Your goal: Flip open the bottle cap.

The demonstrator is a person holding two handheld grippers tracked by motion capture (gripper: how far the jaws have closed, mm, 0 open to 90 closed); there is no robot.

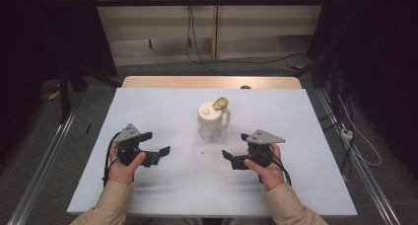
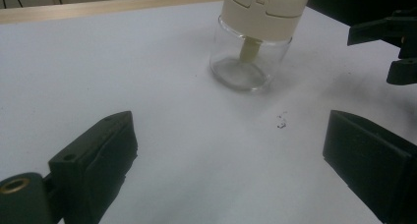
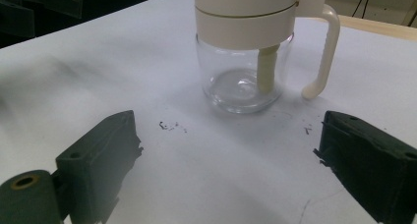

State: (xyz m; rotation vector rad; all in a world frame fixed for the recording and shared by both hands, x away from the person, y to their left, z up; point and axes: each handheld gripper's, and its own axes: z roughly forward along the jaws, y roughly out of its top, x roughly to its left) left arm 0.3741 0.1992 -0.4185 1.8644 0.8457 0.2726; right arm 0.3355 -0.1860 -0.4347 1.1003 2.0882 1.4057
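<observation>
A small clear glass jar (image 1: 211, 121) with a cream lid, a cream handle and a flipped-up yellowish cap stands upright in the middle of the white table. It is empty apart from a cream stem inside (image 2: 249, 51). My left gripper (image 1: 156, 145) rests on the table to the jar's lower left, open, nothing between its jaws. My right gripper (image 1: 232, 153) sits to the jar's lower right, also open and empty. In the right gripper view the jar (image 3: 246, 57) stands just ahead with its handle (image 3: 324, 52) to the right. Neither gripper touches the jar.
The white sheet (image 1: 162, 180) covers most of a wooden table whose far edge (image 1: 207, 82) shows beyond it. A few dark specks (image 3: 169, 126) lie on the sheet in front of the jar. Cables run over the floor behind and at the right (image 1: 355, 146).
</observation>
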